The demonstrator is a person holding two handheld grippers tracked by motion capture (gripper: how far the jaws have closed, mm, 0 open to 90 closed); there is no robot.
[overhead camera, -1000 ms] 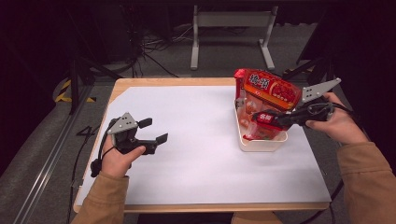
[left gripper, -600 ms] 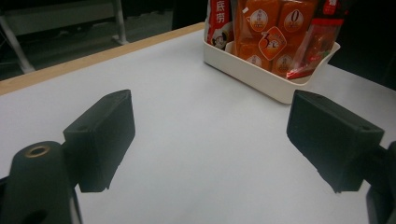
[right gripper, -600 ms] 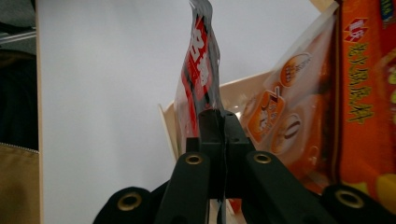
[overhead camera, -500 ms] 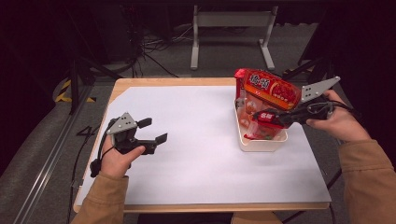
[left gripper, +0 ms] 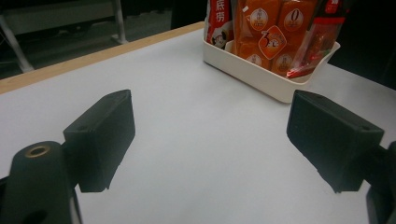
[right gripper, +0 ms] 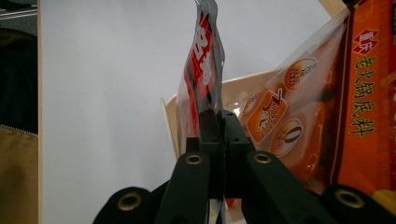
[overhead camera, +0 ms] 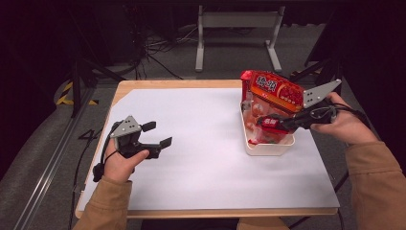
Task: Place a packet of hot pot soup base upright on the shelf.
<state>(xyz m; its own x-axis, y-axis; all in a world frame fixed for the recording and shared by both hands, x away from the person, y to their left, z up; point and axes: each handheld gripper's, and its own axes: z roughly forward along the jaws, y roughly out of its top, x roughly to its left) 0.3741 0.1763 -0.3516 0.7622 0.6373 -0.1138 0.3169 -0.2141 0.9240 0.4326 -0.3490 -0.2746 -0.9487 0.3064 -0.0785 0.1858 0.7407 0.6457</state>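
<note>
A white tub (overhead camera: pixel 268 147) stands at the right of the white table sheet, with a tall red-orange bag (overhead camera: pixel 273 91) upright inside it. My right gripper (overhead camera: pixel 269 123) reaches in from the right and is shut on the edge of a small red packet (overhead camera: pixel 274 129) at the tub's front. In the right gripper view the jaws (right gripper: pixel 218 140) pinch that thin red packet (right gripper: pixel 201 70), with the orange bag (right gripper: pixel 299 116) beside it. My left gripper (overhead camera: pixel 158 134) rests at the table's left, open, with nothing between its pads (left gripper: pixel 100 135). It faces the tub (left gripper: pixel 261 77).
The white sheet (overhead camera: pixel 201 143) covers most of the wooden table, whose edge (overhead camera: pixel 182 84) shows at the back. A metal stand (overhead camera: pixel 237 21) and cables lie on the floor beyond. A rail (overhead camera: pixel 52 158) runs along the left side.
</note>
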